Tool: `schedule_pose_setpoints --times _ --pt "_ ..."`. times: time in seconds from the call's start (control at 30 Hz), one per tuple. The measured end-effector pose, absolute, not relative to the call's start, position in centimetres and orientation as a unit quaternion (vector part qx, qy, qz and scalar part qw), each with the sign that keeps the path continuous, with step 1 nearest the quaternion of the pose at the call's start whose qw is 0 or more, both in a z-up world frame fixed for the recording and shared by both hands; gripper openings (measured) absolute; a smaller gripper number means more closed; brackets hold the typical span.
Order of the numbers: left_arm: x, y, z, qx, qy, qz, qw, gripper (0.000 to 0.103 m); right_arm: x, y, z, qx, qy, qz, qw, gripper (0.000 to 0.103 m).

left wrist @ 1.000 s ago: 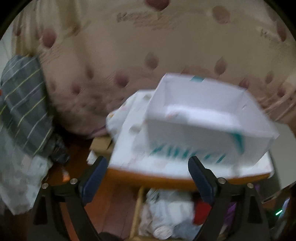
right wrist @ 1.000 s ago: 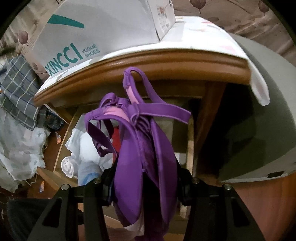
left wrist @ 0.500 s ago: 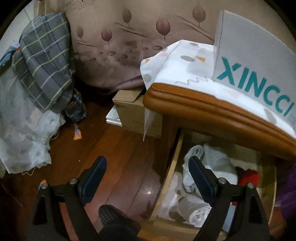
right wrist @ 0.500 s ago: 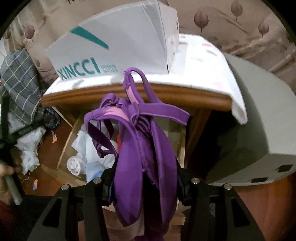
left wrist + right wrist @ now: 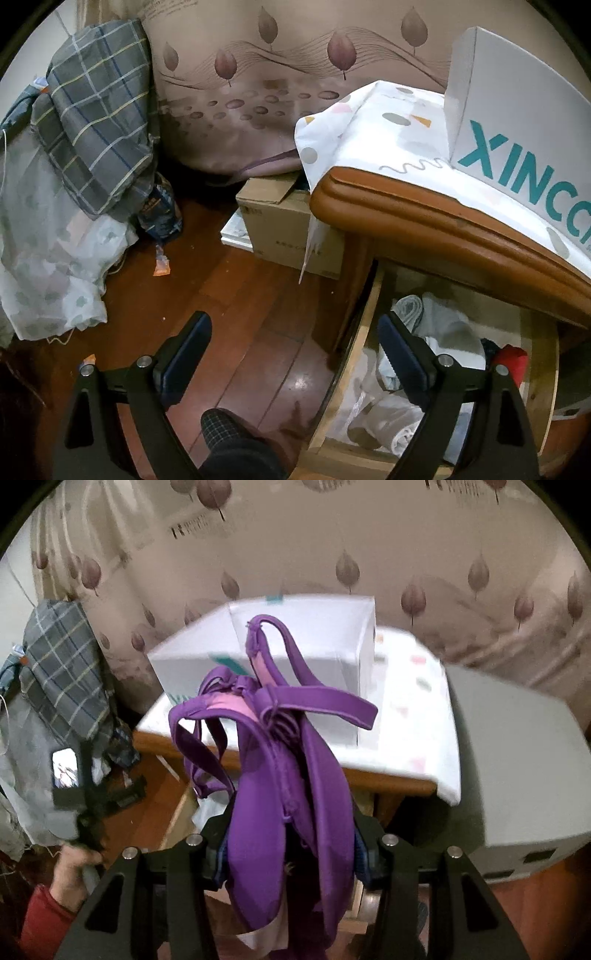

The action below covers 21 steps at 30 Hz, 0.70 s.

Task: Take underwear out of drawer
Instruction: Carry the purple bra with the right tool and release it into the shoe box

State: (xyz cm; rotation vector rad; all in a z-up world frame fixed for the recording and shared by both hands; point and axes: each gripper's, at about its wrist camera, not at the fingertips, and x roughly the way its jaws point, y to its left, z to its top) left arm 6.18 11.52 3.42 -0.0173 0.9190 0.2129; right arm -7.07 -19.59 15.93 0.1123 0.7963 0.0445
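My right gripper (image 5: 290,845) is shut on a purple underwear piece (image 5: 280,760) with straps, held up in front of the white shoe box (image 5: 295,635) on the wooden cabinet. The open drawer (image 5: 354,354) under the cabinet top holds white, grey and red folded clothes (image 5: 443,332). My left gripper (image 5: 295,343) is open and empty, above the wooden floor at the drawer's left wall. The left gripper and the hand holding it also show in the right wrist view (image 5: 88,782), left of the cabinet.
A cardboard box (image 5: 288,225) stands on the floor left of the cabinet. A plaid cloth (image 5: 96,118) and pale sheet (image 5: 44,266) hang at left. A spotted cloth (image 5: 388,133) covers the cabinet top. A grey block (image 5: 517,760) stands right of the cabinet.
My right gripper has risen with the purple underwear from drawer level to above the cabinet top. My left gripper swung down and left, from facing the box to the floor beside the drawer.
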Motion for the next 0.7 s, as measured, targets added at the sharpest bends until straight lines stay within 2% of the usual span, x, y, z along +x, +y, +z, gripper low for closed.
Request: schedule_pose_setpoints --times 0.2,0.4,0.53,0.7 --pt "6.3 13.2 3.3 -0.041 0.447 0.115 0.886 0.09 -5.6 -19.3 22.1 0.043 0.345 0.019 0.937 0.051" --pt "6.5 15.4 3.1 -0.075 0.454 0.141 0.876 0.09 0.6 -18.9 26.8 0.01 0.315 0.004 0.949 0.051" --pt "6.6 16.6 3.1 -0.099 0.452 0.155 0.873 0.09 5.8 -18.2 27.0 -0.004 0.339 -0.003 0.941 0.051" --pt "6.8 17.4 3.0 -0.112 0.456 0.16 0.868 0.09 12.2 -17.4 23.1 -0.011 0.402 -0.014 0.915 0.051"
